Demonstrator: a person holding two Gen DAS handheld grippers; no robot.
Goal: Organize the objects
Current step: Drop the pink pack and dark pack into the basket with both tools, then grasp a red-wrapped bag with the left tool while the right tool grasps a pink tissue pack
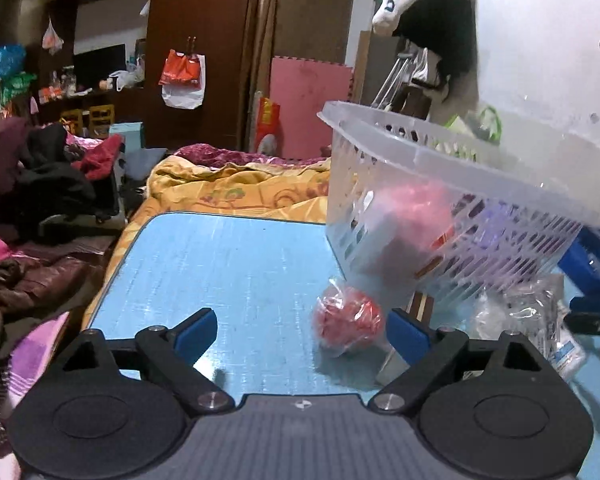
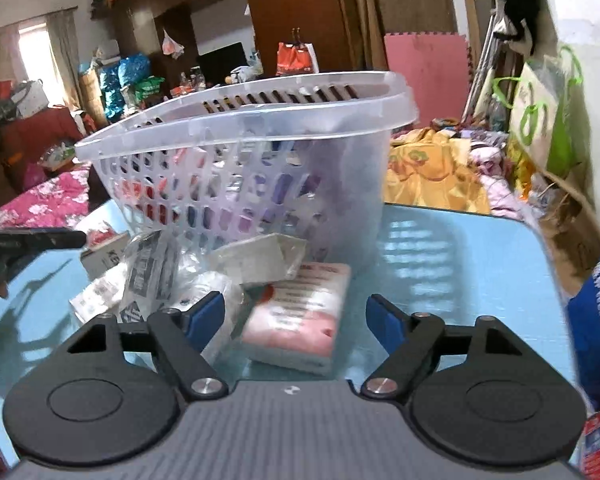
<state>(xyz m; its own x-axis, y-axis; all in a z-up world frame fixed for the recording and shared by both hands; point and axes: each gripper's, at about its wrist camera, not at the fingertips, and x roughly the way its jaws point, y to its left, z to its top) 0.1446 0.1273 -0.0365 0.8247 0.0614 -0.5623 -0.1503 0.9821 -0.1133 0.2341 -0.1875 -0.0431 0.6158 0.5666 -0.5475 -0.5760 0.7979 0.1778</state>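
Two grippers hung over the blue table [image 1: 236, 264], both with jaws spread wide and nothing between them. The clear plastic basket [image 2: 260, 148] stood tilted, its near edge propped on the loose things around its base, and coloured packets showed through its slotted wall, so some items seemed already gathered while others lay outside. The left gripper [image 1: 302, 336] was low over the table, and the red bundle in clear wrap [image 1: 348, 322] lay just inside its right finger, beside the basket's corner. The right gripper [image 2: 296, 318] pointed at the pink-and-white packet [image 2: 300, 316], which lay flat on the table just in front of the basket; clear wrapped packets [image 2: 148, 276] were heaped to its left, against the basket's foot. Judging from this, the step in hand was the reach: each gripper lining up on an item still outside the basket. For the left, the next move would call for a shift toward the right to centre the red bundle between the fingers before closing, since its crinkly wrap looked likely to slip. For the right, the flat packet would need the fingers brought low to straddle its edges, then a lift clearing the raised rim.
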